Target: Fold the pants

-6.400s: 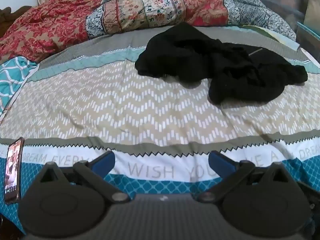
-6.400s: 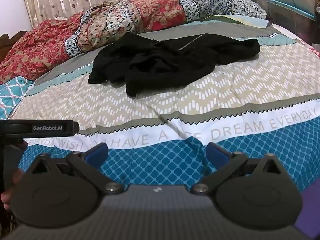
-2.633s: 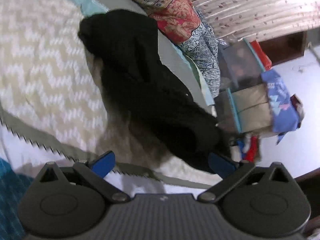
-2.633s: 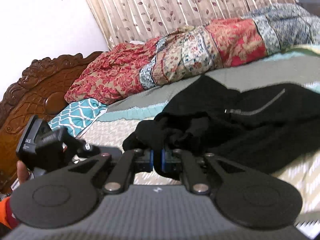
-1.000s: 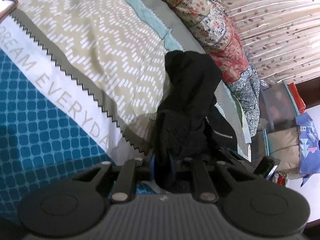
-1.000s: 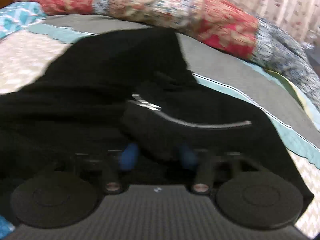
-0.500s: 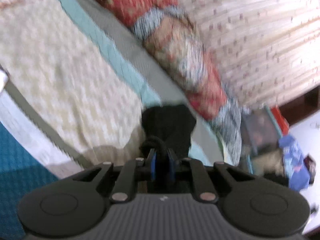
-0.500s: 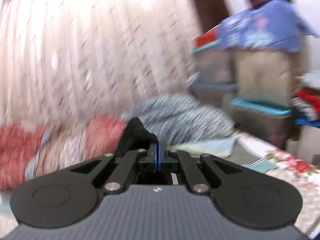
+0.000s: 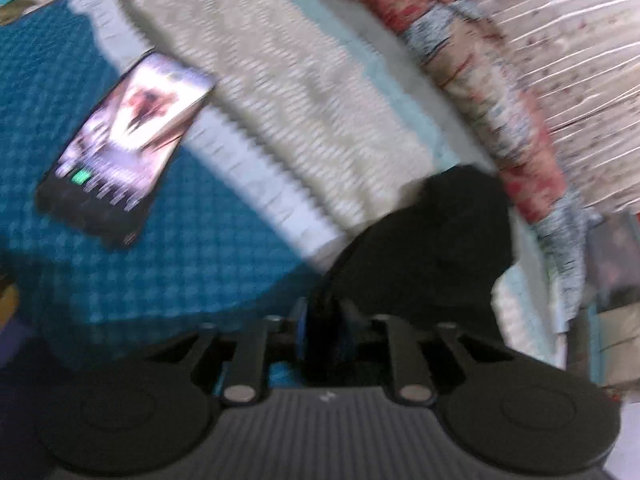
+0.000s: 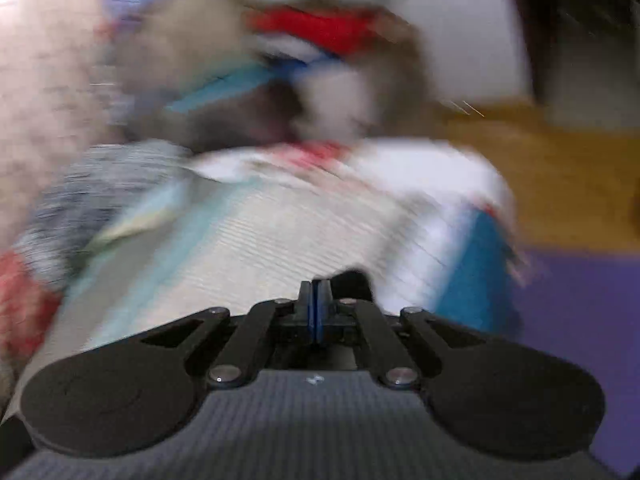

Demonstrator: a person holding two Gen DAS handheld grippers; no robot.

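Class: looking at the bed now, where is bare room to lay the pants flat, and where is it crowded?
Free: the beige chevron band, between the phone and the quilt. Crowded: the teal strip by the phone, and the corner under the pants.

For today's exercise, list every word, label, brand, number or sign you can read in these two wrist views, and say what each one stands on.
No text can be read in either view.
Phone: its lit screen shows a picture and a green mark; too blurred to read any words.
Bedsheet: the white band is smeared by motion; no lettering legible.
Boxes beside the bed: too blurred to read.
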